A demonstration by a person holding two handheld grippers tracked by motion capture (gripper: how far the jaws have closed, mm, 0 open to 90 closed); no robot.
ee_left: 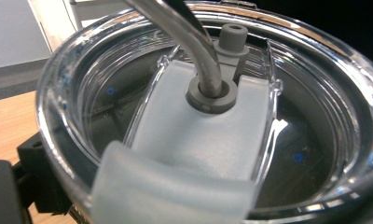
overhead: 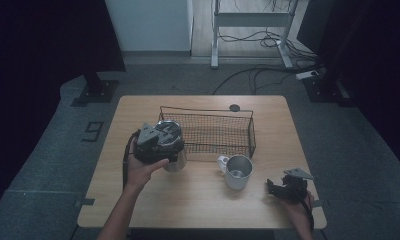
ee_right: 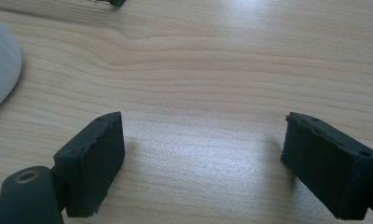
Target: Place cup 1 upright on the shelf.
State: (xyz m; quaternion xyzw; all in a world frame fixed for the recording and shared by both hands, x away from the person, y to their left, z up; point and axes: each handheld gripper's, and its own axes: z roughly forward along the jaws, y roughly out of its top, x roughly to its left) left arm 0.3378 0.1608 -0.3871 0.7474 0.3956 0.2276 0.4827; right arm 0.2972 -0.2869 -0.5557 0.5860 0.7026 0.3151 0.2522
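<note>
A steel tumbler [overhead: 176,161] with a clear lid [ee_left: 128,93] and a bent metal straw [ee_left: 194,42] stands at the left end of the wire basket [overhead: 208,111]. My left gripper [overhead: 164,142] is shut around its top, and one black pad [ee_left: 37,179] lies against the lid's rim. A white mug [overhead: 237,171] stands upright in front of the basket, with its handle to the left. My right gripper [overhead: 274,189] rests low over the table's near right corner. Its jaws [ee_right: 203,158] stand open over bare wood, with the mug's side [ee_right: 0,70] off to the left.
The black wire basket holds nothing visible and sits across the middle of the wooden table [overhead: 203,200]. A small dark disc [overhead: 234,107] lies near the far edge. Cables and a desk frame [overhead: 253,20] are on the floor beyond.
</note>
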